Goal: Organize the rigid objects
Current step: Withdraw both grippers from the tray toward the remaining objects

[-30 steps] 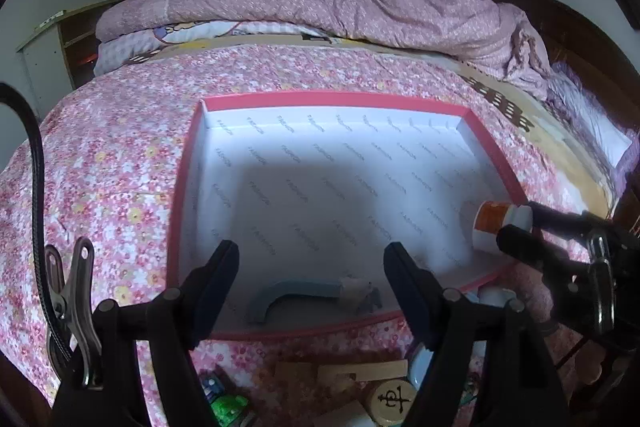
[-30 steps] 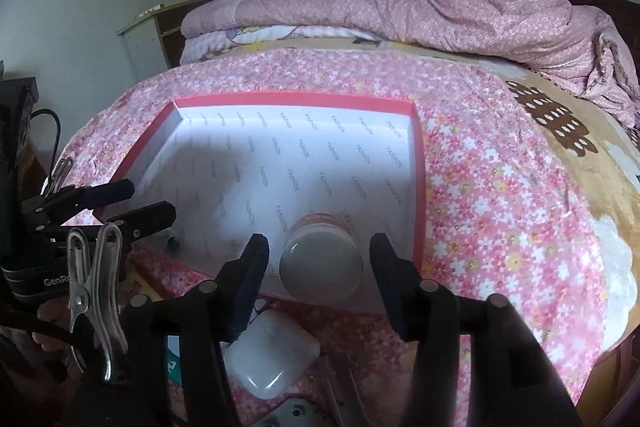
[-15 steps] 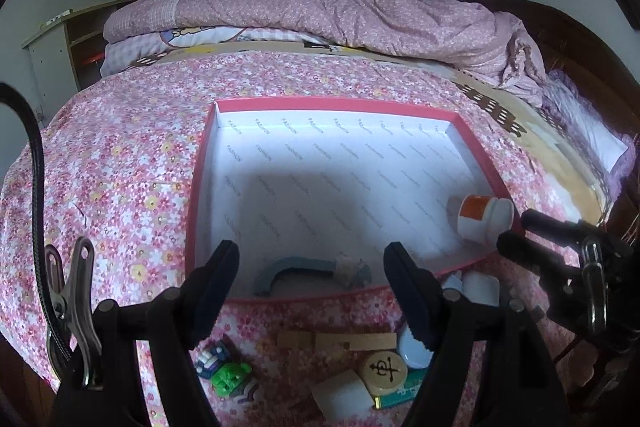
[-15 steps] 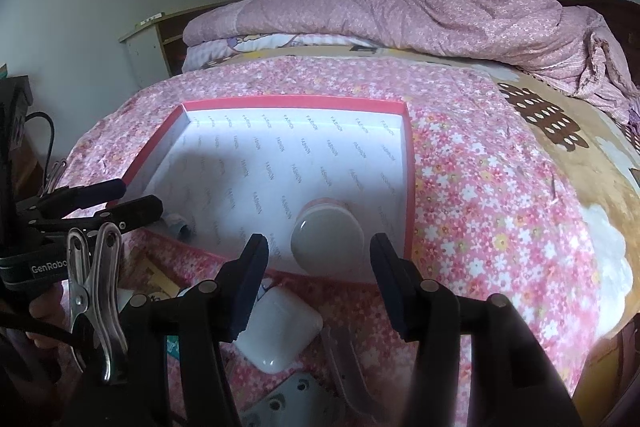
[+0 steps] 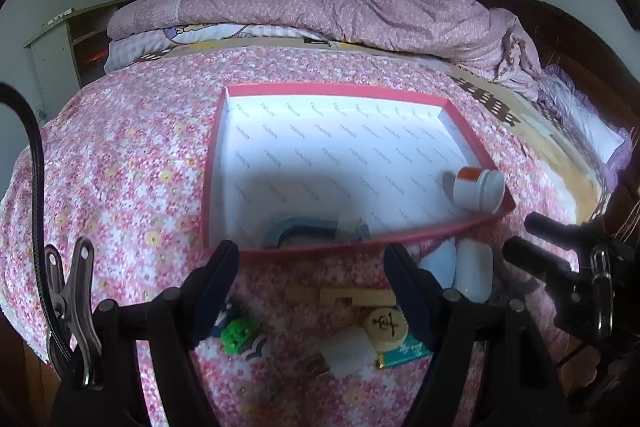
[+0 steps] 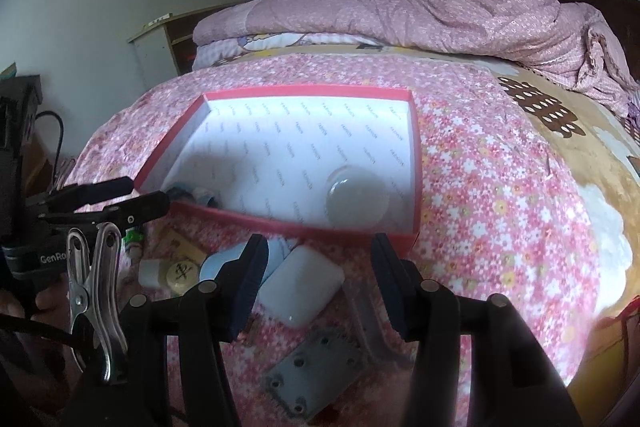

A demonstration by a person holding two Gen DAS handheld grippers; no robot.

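White bottle (image 5: 476,189) lies in red box (image 5: 332,91) on bed, beyond my empty, spread right gripper (image 6: 316,277). My left gripper (image 5: 310,287) also released. Right view alone shows grey plate (image 6: 316,377).

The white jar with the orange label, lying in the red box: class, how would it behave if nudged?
The jar lies on its side, so it would probably roll across the smooth box floor. It looks like rigid plastic, likely light. The wall beside it should stop it.
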